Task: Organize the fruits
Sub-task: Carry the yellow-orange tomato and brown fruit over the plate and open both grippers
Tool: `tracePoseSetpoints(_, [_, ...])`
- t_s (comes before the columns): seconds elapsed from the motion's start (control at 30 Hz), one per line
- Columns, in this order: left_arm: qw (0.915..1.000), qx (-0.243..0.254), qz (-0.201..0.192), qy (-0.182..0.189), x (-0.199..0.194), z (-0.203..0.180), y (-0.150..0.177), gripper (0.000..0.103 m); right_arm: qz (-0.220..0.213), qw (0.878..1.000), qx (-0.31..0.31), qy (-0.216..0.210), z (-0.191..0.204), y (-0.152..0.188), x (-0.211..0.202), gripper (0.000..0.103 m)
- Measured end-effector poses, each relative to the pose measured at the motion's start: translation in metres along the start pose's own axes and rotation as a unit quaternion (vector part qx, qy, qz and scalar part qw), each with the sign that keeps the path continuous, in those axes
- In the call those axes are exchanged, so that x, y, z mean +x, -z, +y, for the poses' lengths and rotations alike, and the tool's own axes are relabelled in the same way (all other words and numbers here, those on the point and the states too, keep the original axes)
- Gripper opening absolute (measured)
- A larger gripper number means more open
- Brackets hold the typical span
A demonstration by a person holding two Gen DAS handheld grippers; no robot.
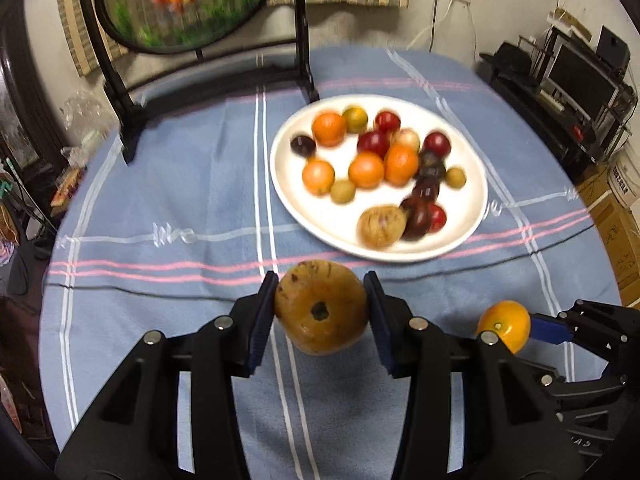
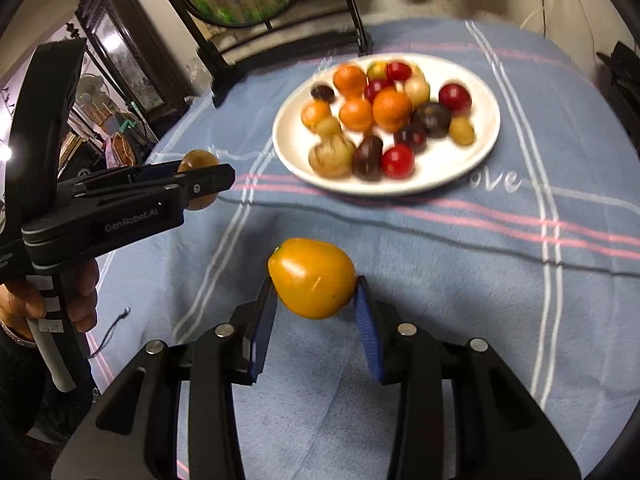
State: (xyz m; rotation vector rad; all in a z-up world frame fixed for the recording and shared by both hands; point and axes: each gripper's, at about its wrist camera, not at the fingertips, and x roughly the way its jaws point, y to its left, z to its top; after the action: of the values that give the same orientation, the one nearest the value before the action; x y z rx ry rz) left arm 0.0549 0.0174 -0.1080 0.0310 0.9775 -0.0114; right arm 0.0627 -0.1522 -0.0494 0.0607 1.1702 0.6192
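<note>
Fingers (image 1: 264, 316) of your left gripper (image 1: 320, 312) clamp brown fruit (image 1: 320, 308), right gripper (image 2: 316, 300) yellow fruit (image 2: 312, 276); plate (image 1: 472, 216) beyond fingertips: release low

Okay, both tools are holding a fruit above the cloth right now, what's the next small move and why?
Probably carry both fruits forward toward the white plate. The left tool is shut on the brown fruit, the right tool on the yellow fruit, both clear of the blue tablecloth. The other fruits already sit on that plate, with bare space at its near rim.
</note>
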Motion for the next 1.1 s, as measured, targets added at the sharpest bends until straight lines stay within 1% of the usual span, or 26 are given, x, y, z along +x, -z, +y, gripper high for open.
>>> tracePoseSetpoints(0.1, [0.9998,-0.001,-0.022,-0.002,-0.018,0.003,-0.016,0.044,-0.027,0.999,-0.023,0.004,0.005,-0.017,-0.024,0.04])
tracePoseSetpoints(0.33, [0.9958,0.019,-0.089,-0.014,-0.065,-0.009,-0.064,0.044,-0.103,0.993,-0.056,0.006,0.012,-0.077,-0.077,0.04])
tracePoseSetpoints(0.4, [0.9939,0.026,-0.106,-0.017,-0.074,-0.016,-0.076,0.044,-0.121,0.991,-0.06,0.007,0.012,-0.092,-0.088,0.04])
tracePoseSetpoints(0.5, [0.9921,0.029,-0.12,-0.023,-0.079,-0.02,-0.089,0.044,-0.14,0.988,-0.065,0.008,0.012,-0.111,-0.095,0.04])
tracePoseSetpoints(0.63, [0.9927,0.027,-0.116,-0.021,-0.069,-0.02,-0.098,0.044,-0.146,0.987,-0.068,0.009,0.009,-0.127,-0.092,0.04])
tracePoseSetpoints(0.77, [0.9949,0.023,-0.096,-0.02,-0.045,-0.019,-0.102,0.044,-0.136,0.989,-0.062,0.007,-0.001,-0.139,-0.073,0.04])
tracePoseSetpoints(0.93, [0.9973,0.02,-0.068,-0.019,-0.011,-0.017,-0.109,0.044,-0.112,0.992,-0.051,0.008,-0.013,-0.148,-0.044,0.04])
tracePoseSetpoints(1.1, [0.9991,0.019,-0.034,-0.018,0.033,-0.018,-0.115,0.044,-0.082,0.996,-0.043,0.016,-0.026,-0.155,-0.01,0.04])
